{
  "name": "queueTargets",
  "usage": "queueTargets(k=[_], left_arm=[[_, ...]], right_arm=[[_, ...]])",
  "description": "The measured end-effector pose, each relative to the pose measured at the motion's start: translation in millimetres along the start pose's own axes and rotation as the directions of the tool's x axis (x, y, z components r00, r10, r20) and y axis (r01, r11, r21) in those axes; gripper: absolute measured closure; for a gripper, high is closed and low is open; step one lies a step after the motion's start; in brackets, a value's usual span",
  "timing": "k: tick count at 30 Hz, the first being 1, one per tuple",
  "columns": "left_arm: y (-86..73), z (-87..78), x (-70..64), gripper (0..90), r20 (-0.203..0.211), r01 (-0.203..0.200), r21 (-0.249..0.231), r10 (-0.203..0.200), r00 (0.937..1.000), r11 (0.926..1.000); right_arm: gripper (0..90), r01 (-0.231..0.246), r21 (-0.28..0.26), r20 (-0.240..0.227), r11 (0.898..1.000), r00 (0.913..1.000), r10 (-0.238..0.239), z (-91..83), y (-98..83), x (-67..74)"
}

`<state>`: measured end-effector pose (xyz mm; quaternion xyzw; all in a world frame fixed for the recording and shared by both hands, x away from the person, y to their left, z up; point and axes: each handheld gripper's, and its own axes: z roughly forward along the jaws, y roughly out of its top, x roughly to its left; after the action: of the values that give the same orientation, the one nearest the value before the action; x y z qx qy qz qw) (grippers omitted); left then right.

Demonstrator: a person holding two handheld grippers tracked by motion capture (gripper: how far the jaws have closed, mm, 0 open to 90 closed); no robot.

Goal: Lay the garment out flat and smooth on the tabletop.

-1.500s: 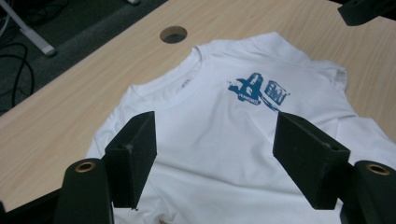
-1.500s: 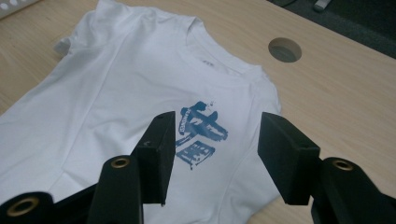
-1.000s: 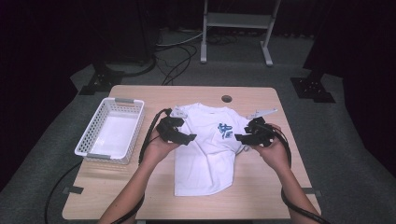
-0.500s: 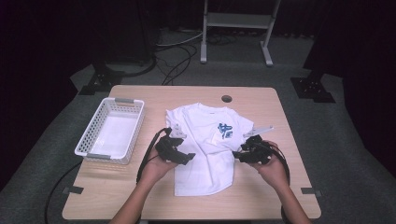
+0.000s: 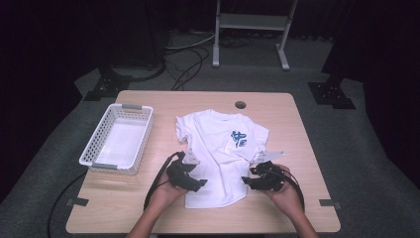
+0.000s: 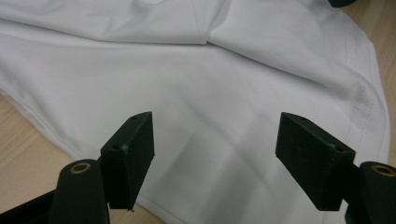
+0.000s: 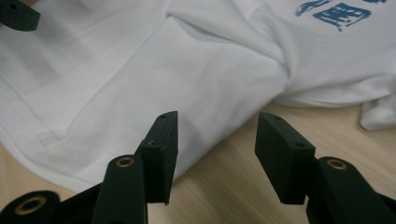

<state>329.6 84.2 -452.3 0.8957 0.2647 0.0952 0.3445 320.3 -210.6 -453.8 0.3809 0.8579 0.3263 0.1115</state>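
Wooden table (image 5: 297, 148): white T-shirt (image 5: 218, 148) (blue print (image 5: 239, 139) unreadable); both grippers' jaws open, closing, empty.

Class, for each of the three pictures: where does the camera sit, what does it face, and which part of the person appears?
High view: above the person's side, facing the table; forearms, left gripper, right gripper.
Left gripper view: on that gripper, open jaws over the T-shirt hem.
Right gripper view: open jaws at the shirt's side edge.
Shared: the T-shirt.
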Motion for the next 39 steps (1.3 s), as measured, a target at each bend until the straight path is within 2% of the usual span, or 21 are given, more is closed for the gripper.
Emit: queueTargets(k=[7,10,13,17,23,39], left_arm=[[-4.0,6.6,-6.4,28.0,0.002,-0.025,0.03,0.025,0.9997,0.9992],[-7.1,8.6,-8.0,28.0,0.007,-0.033,0.04,0.033,0.9995,0.9987],[-10.7,10.6,-9.8,27.9,0.014,-0.037,0.045,0.036,0.9993,0.9983],[-13.8,9.9,-11.4,27.1,0.016,-0.038,0.035,0.037,0.9992,0.9987],[-17.6,7.1,-15.9,26.9,0.015,-0.057,0.035,0.057,0.9983,0.9977],[-32.8,-5.0,-32.3,25.4,0.03,-0.072,0.032,0.071,0.997,0.9969]], right_arm=[[48.0,0.052,0.014,0.0,0.999,0.9987,-0.052,5.8,0.1,15.4],[47.2,0.085,0.032,0.024,0.996,0.996,-0.086,10.0,-1.7,19.8],[48.9,0.09,0.035,0.02,0.995,0.9957,-0.091,13.1,-5.1,21.7],[50.5,0.059,0.027,-0.004,0.998,0.9982,-0.059,12.3,-7.9,21.0],[50.5,0.062,0.031,-0.006,0.998,0.998,-0.062,8.3,-12.8,25.9],[48.7,0.08,0.05,0.028,0.996,0.9963,-0.082,-6.3,-29.7,52.8]])
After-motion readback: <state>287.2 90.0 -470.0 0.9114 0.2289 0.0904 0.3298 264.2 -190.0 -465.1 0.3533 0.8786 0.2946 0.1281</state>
